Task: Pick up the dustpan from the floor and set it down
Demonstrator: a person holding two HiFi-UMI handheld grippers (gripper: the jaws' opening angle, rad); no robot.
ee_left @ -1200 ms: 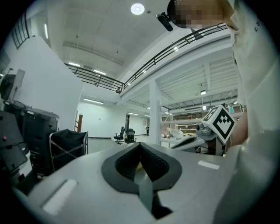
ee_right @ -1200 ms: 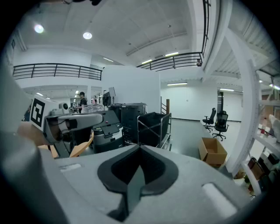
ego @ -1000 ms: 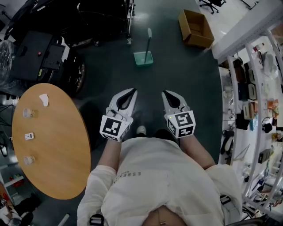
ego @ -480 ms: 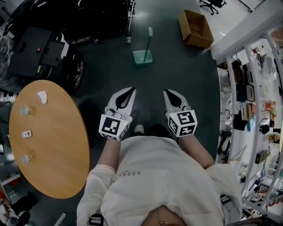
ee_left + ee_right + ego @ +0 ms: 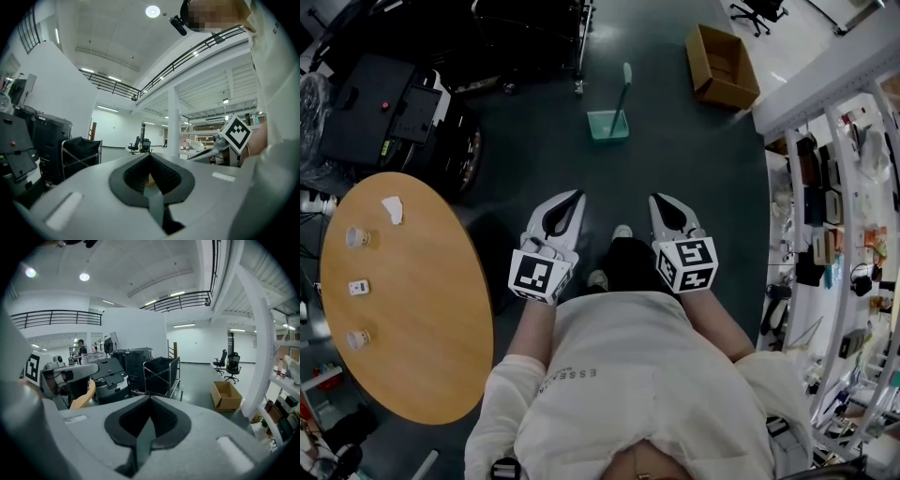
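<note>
Close to the person's body, the left gripper (image 5: pixel 577 194) and right gripper (image 5: pixel 657 198) point forward side by side. Each has its jaws pressed together with nothing between them. Well ahead on the dark floor (image 5: pixel 694 178) stands the dustpan (image 5: pixel 607 126): a pale teal, seemingly translucent pan (its open side is hard to make out from above) with a long light handle rising from it. Beyond it, to the right, sits an open cardboard box (image 5: pixel 724 67).
</note>
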